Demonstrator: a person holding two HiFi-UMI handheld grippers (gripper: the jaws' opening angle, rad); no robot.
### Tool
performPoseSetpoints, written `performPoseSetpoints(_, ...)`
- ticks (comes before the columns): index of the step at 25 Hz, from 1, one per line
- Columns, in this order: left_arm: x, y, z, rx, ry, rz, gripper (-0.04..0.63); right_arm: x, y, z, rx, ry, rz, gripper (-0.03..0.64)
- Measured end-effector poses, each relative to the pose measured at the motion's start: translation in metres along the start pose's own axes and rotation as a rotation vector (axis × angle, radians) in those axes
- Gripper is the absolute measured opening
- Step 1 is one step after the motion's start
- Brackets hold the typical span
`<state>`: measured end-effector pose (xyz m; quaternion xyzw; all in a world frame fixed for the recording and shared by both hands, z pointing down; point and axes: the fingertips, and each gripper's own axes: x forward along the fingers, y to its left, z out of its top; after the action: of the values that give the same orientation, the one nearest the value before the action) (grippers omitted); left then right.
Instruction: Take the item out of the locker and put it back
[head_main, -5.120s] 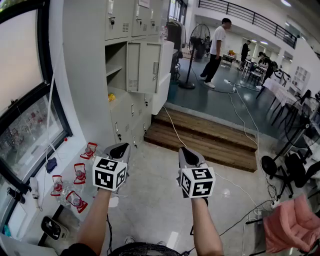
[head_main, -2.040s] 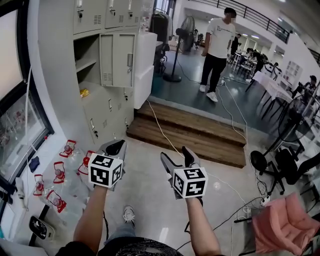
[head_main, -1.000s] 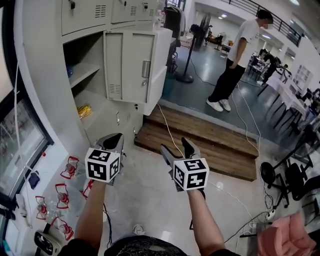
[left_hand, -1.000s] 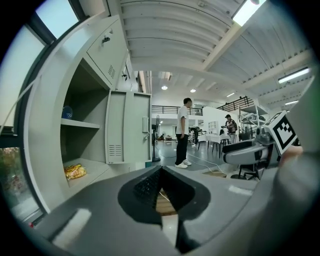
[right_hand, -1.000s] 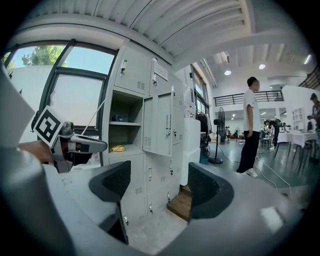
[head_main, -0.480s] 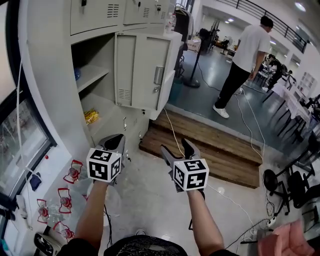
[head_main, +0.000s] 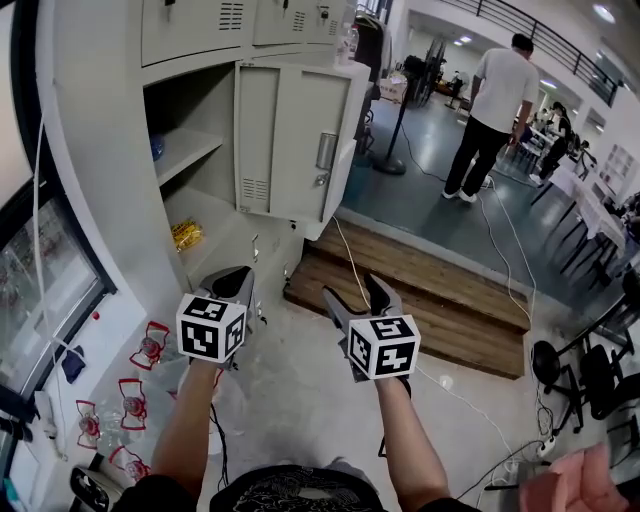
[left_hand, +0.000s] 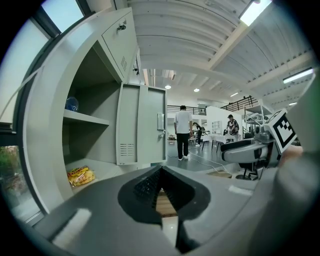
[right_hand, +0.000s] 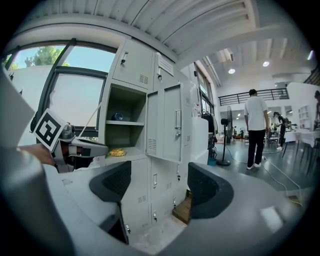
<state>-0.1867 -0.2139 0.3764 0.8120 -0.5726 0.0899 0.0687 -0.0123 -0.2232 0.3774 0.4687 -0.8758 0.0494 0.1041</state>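
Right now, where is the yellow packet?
Head view, upper left: the yellow packet lies on the open locker's lower shelf, left of its door.

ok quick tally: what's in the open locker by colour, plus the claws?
yellow bag, lower shelf: 1
blue item, upper shelf: 1
claws: 2 (left claw shut and empty, right claw open and empty)
Total: 4

Yellow snack packet (head_main: 186, 235) flat on lower shelf of open locker (head_main: 200, 105).
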Motion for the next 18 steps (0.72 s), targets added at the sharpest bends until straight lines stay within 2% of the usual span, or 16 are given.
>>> performPoseSetpoints(8,0.011,0.017,-0.012,0.005,0.011,0.047,0.000,0.036,0.008,-0.010,-0.003,-0.008,0.071,0.360)
performPoseSetpoints(18,0.056,0.040,-0.011,-0.009,0.030,0.157,0.000,0.096,-0.020,-0.006,-0.015,-0.006,0.191,0.359)
